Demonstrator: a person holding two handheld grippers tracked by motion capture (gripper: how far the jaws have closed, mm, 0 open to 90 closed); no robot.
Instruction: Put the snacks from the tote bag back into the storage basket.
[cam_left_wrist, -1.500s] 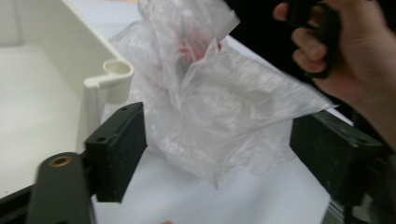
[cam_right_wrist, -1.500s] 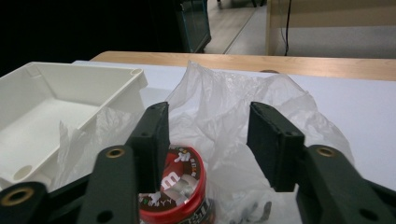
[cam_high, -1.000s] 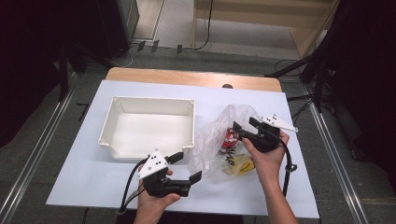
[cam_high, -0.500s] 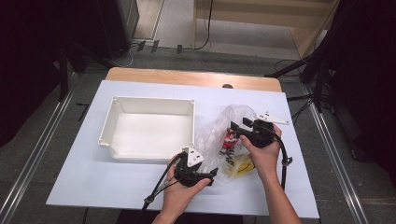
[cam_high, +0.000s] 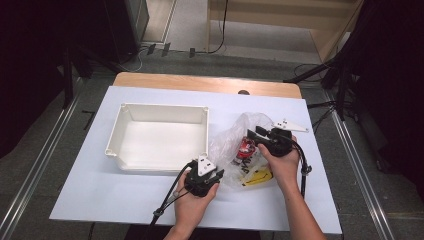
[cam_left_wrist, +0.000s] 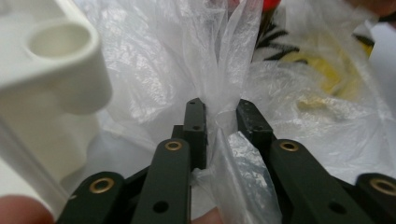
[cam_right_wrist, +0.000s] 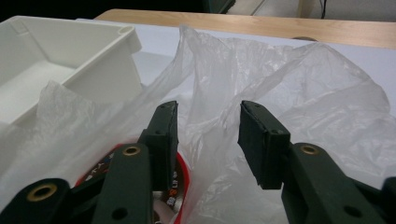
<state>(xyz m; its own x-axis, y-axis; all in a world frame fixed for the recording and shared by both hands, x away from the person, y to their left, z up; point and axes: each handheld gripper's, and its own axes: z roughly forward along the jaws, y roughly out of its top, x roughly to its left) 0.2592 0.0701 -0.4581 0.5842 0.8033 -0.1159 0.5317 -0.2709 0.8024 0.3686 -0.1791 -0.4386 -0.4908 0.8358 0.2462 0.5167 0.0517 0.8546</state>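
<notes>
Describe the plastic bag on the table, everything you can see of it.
The plastic bag is thin, clear and crinkled, lying slumped on the white table just right of the white tray, its near edge by the tray's corner. Through the film show a red-and-white packet and something yellow with black marks. The left gripper has just been closing and now pinches a gathered fold of the film. The right gripper, also closing, straddles an upstanding fold at the open mouth, its pads not yet pressing.
</notes>
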